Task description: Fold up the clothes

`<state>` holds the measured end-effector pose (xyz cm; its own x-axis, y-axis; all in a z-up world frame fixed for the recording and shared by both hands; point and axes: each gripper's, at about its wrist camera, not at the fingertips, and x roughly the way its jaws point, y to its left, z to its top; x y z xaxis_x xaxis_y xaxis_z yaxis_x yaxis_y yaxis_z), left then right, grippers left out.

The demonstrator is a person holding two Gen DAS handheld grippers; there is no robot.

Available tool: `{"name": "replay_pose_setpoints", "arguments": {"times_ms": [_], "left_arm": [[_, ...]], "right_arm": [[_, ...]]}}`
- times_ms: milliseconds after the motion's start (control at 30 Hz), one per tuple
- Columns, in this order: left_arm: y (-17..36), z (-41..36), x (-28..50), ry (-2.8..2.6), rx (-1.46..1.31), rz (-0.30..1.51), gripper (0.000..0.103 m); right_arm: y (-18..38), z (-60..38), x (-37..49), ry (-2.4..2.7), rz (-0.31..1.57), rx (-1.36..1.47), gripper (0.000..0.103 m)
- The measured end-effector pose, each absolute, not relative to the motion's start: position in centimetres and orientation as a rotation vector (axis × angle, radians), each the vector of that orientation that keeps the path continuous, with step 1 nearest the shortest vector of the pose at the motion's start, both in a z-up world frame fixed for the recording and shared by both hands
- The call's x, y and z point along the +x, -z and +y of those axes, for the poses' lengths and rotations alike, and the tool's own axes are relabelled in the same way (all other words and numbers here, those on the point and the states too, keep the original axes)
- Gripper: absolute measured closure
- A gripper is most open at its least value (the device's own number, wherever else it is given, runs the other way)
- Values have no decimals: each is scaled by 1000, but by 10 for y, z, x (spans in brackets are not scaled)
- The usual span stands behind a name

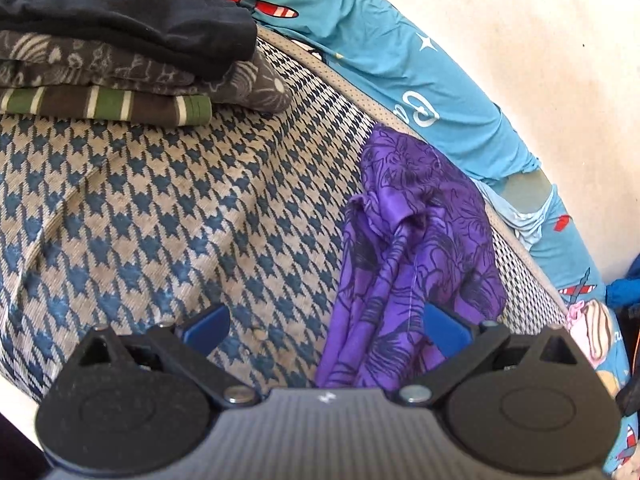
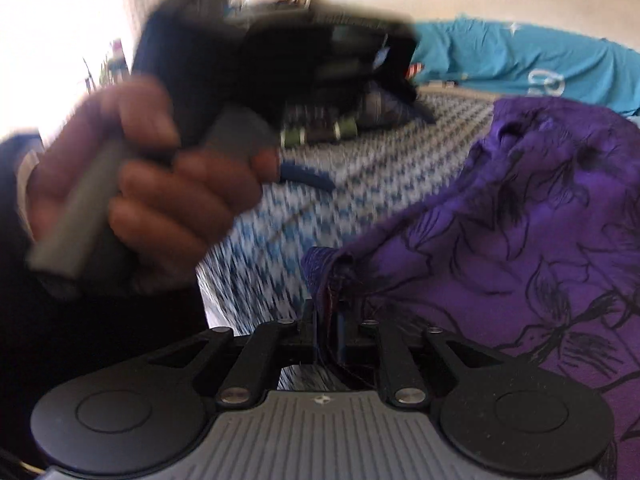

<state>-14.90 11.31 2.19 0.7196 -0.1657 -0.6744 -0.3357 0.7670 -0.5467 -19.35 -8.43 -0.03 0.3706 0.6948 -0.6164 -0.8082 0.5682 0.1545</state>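
Purple garment [image 2: 500, 216] edge is pinched in right gripper [image 2: 325, 320]; left gripper [image 1: 324, 328] jaws spread wide.

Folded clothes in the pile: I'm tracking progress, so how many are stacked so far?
3 visible: a black garment on top, a grey patterned one beneath it, and a green-and-brown striped one at the bottom. More may be hidden past the frame's edge.

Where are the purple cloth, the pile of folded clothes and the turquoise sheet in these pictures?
purple cloth [image 1: 416, 240]: left wrist view, its bunched middle.
pile of folded clothes [image 1: 120, 64]: left wrist view, the grey patterned layer.
turquoise sheet [image 1: 400, 64]: left wrist view, plain part near the white star.
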Motion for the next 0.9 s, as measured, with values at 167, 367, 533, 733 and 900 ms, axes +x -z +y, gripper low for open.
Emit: {"name": "replay_pose_setpoints", "arguments": {"times_ms": [167,367,533,733,900], "left_arm": [[-19,105,-145,-104,-674,799,0],[-17,104,-144,-114,-659,808,0],[-15,105,-144,-131,-658,814,0],[-15,105,-144,-140,-653,813,0],[-14,106,-143,-142,-647,814,0]], "right_arm": [[0,-88,-194,-1013,749,-195,75],[-2,-99,-199,-1025,776,-199,75],[-6,-108,-201,-1004,764,-183,72],[-18,-125,-204,-925,692,-132,69],[-28,-141,-192,-856,668,-26,68]]}}
